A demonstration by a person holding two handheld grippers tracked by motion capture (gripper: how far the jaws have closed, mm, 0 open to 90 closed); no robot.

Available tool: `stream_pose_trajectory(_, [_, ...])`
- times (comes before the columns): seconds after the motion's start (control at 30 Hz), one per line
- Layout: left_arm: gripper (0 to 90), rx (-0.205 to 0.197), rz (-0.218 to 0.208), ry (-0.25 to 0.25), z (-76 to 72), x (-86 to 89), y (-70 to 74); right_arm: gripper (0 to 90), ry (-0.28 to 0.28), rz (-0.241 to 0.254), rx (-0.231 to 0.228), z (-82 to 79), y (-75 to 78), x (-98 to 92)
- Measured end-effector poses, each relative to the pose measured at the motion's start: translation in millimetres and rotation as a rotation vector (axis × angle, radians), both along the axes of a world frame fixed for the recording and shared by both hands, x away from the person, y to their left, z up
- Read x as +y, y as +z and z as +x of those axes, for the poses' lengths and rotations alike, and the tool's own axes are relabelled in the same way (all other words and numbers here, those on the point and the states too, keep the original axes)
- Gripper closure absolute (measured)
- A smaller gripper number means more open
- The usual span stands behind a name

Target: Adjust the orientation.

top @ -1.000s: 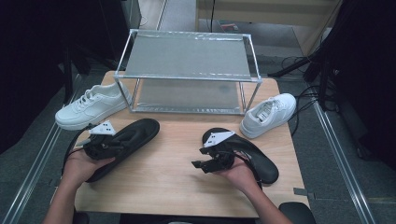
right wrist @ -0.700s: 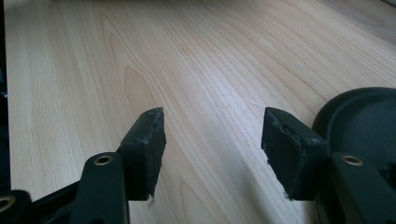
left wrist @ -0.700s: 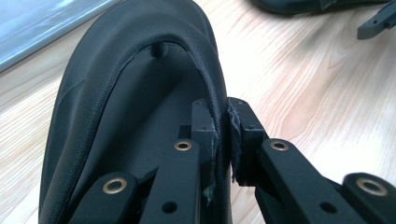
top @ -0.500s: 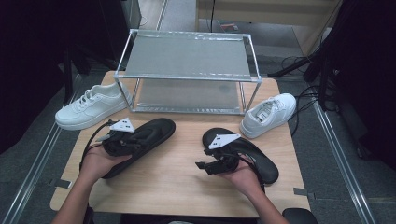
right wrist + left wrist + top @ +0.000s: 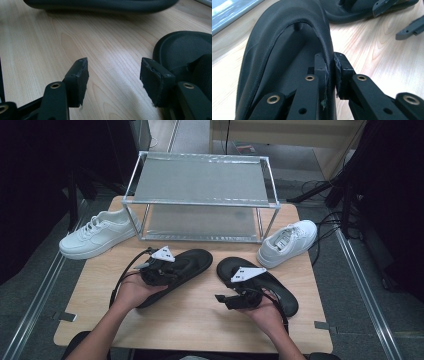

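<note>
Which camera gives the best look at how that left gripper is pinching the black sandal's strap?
The left gripper view: its jaws close on the edge of the black sandal's strap, fabric squeezed between the pads. The high view shows the left gripper over that sandal, the pinch too small to see. The right gripper view catches just the sandal's side at its top edge.

Two black claws, left claw [image 5: 156, 270], right claw [image 5: 235, 298], brass-ringed screws, grey three-cornered top plates, black trailing cables, bare forearms

The bench [image 5: 200, 320] is viewed from above and from the person's side, looking forward and down. Each claw view is taken close and low along its own jaws. The bench's wood and the black slippers [image 5: 270, 280] are shared.
</note>
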State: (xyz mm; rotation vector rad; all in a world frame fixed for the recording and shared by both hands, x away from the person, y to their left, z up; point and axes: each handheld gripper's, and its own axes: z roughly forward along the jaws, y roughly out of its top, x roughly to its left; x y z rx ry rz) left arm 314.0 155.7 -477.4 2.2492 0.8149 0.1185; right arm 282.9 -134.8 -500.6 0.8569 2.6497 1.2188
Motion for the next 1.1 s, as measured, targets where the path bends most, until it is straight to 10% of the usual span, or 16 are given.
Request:
stream_pose_trajectory(0.4, [81.0, 0.044, -0.003, -0.028, 5.1, -16.4, -21.6, 41.2, -0.009, 0.001, 0.009, 0.4, -6.3, 10.6])
stream_pose_trajectory(0.73, [59.0, 0.045, -0.021, -0.024, 2.9, 3.4, -9.8, 41.8, -0.003, -0.003, 0.0, 6.1, -5.1, 21.4])
stream_pose_trajectory(1.1, [73.6, 0.013, -0.039, 0.02, -2.5, 44.8, 3.8, 46.9, -0.016, 0.01, -0.007, 12.5, -3.8, 32.2])
